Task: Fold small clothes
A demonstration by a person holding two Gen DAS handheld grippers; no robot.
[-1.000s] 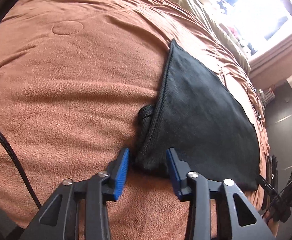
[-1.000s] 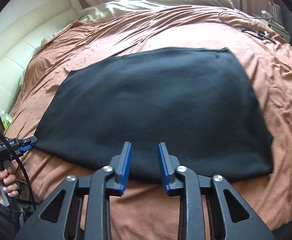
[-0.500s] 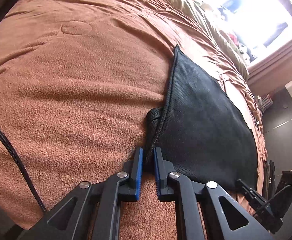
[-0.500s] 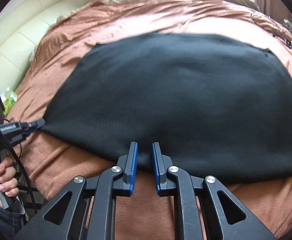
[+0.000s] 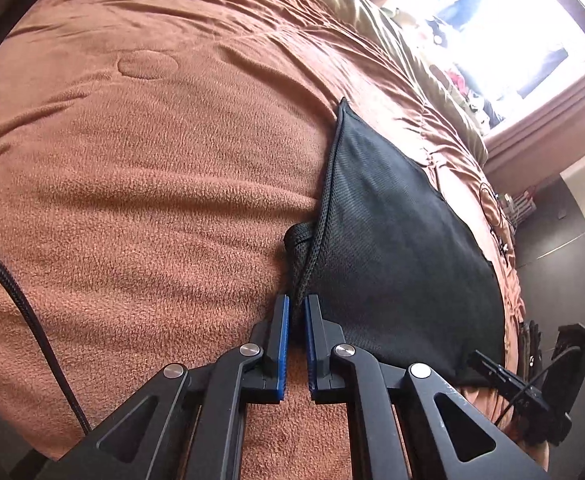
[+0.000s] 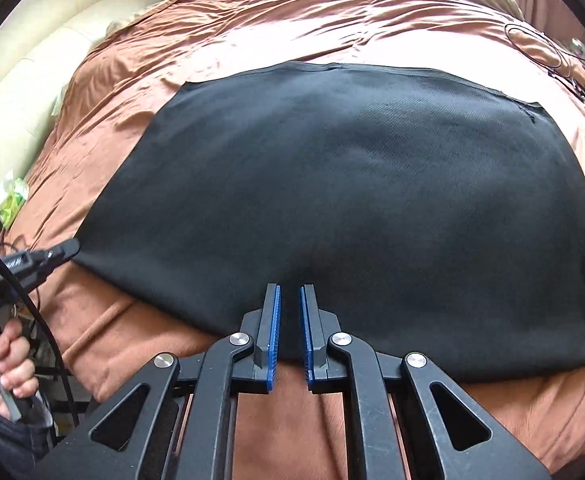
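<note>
A black mesh garment lies spread flat on a brown fleece blanket. In the right wrist view my right gripper is shut on the garment's near edge, with black cloth pinched between the blue pads. Seen from the left wrist, the same garment runs away to the right. My left gripper is shut on its near corner, where the hem is bunched into a small fold. Each gripper also shows in the other's view: the left gripper at the garment's left corner, the right gripper at the lower right.
A person's hand holds the left gripper's handle at the bed's edge. A cream padded headboard stands at the left and a beige sheet lies beyond the blanket. A thin cable sits on the far right of the bed.
Both pairs of jaws have closed onto the garment: the left on its corner, the right on its near edge. The right gripper moved in over the cloth, and the left corner is now bunched.
</note>
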